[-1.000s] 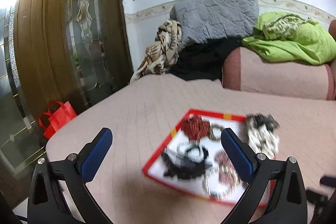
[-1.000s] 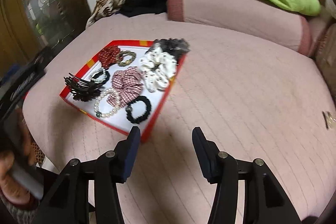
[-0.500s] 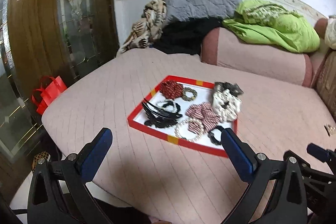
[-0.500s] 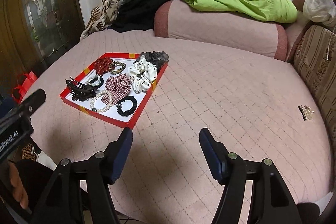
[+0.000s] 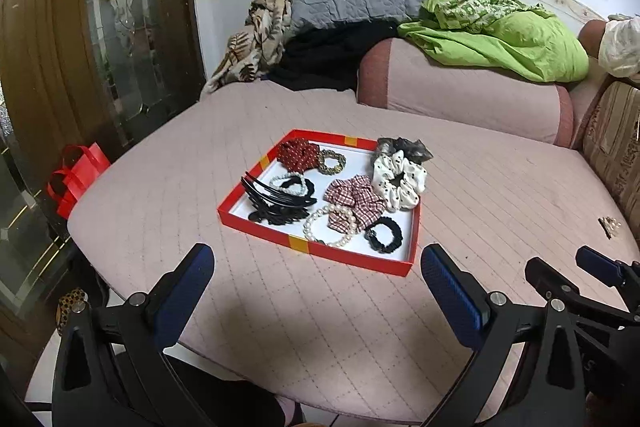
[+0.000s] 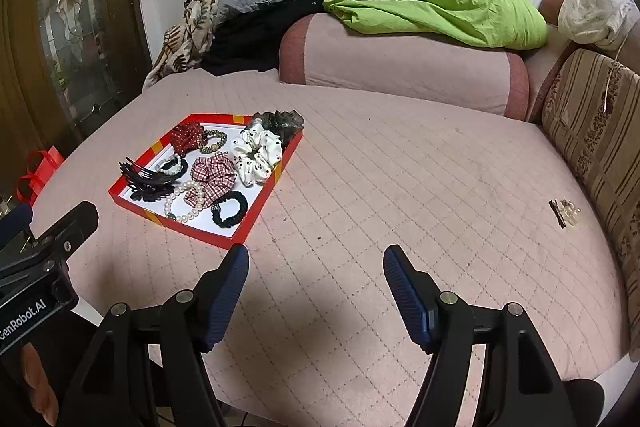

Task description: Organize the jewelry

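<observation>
Red tray [image 5: 348,255] lying flat on pink bed [image 6: 400,187], both grippers [image 5: 316,275] [image 6: 316,267] spread apart, empty

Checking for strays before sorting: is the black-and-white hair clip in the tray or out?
Out. The hair clip lies on the pink mattress, far right of the red tray.

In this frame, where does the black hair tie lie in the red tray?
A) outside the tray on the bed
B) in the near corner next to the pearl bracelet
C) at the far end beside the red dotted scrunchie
B: the black hair tie lies in the red tray's near corner, beside the pearl bracelet.
</observation>
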Available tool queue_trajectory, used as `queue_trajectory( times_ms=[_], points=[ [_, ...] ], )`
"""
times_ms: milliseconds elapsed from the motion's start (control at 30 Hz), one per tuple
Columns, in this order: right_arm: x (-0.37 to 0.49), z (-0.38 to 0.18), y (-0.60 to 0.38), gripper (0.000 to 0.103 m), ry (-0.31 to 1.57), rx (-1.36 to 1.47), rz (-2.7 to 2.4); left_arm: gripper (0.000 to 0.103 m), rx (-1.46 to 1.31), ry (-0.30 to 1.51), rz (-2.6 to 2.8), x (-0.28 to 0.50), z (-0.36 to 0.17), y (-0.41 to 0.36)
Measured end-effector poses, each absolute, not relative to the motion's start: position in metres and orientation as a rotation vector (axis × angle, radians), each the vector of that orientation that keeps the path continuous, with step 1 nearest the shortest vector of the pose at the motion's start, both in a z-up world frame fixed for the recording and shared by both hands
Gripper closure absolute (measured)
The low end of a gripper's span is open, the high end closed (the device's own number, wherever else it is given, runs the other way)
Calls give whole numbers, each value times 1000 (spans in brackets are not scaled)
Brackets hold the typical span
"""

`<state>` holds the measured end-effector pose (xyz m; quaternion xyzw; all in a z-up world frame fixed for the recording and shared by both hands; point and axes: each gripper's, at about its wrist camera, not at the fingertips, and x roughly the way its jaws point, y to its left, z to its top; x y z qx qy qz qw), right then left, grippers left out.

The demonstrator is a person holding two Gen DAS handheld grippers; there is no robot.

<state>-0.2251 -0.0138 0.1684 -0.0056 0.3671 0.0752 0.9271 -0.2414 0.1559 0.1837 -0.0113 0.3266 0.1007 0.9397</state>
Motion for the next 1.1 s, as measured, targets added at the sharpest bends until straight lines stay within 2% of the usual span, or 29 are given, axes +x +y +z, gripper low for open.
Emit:
queue_trajectory(
  times_ms=[1100],
  points=[
    [-219, 155, -6, 28, 792, -47, 133, 0, -40, 758, 168, -231, 163, 160]
  ],
)
